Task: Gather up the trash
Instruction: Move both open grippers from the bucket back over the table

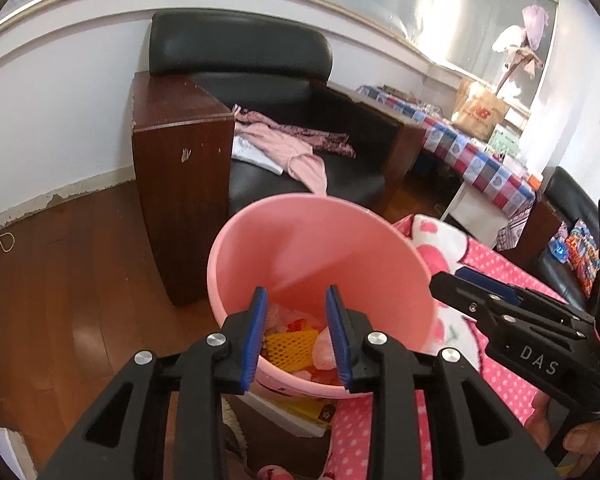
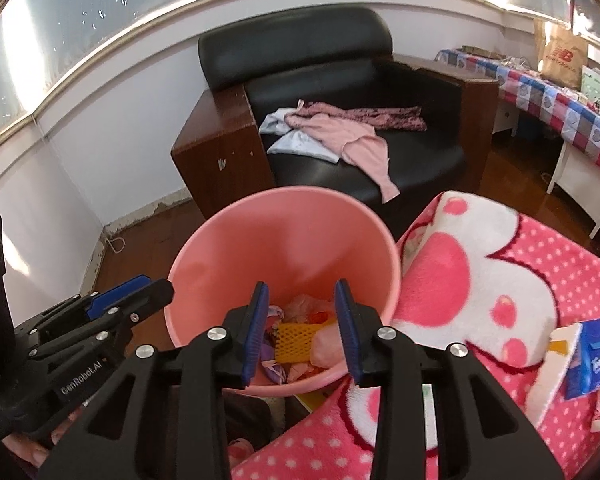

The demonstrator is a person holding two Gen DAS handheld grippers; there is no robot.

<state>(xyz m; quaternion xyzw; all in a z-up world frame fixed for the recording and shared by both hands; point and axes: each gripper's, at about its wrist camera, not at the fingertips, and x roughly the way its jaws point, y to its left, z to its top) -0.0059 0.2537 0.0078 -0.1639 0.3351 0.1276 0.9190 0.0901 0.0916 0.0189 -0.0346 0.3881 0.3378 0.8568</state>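
A pink bucket [image 1: 300,248] stands on the floor beside a pink blanket; it also shows in the right wrist view [image 2: 284,240]. Inside lie a yellow foam net [image 1: 290,346], pink wrappers and other scraps; the net shows in the right wrist view too [image 2: 296,338]. My left gripper [image 1: 296,336] is open and empty above the bucket's near rim. My right gripper [image 2: 302,332] is open and empty over the bucket as well. Each gripper appears at the side of the other's view, right [image 1: 480,292] and left [image 2: 132,296].
A black armchair [image 2: 340,92] with pink and white clothes [image 2: 340,132] stands behind the bucket. A pink dotted blanket [image 2: 500,280] covers the surface at right, with a blue tissue pack [image 2: 588,356] and white paper on it. A table with a checked cloth [image 1: 480,160] is at far right.
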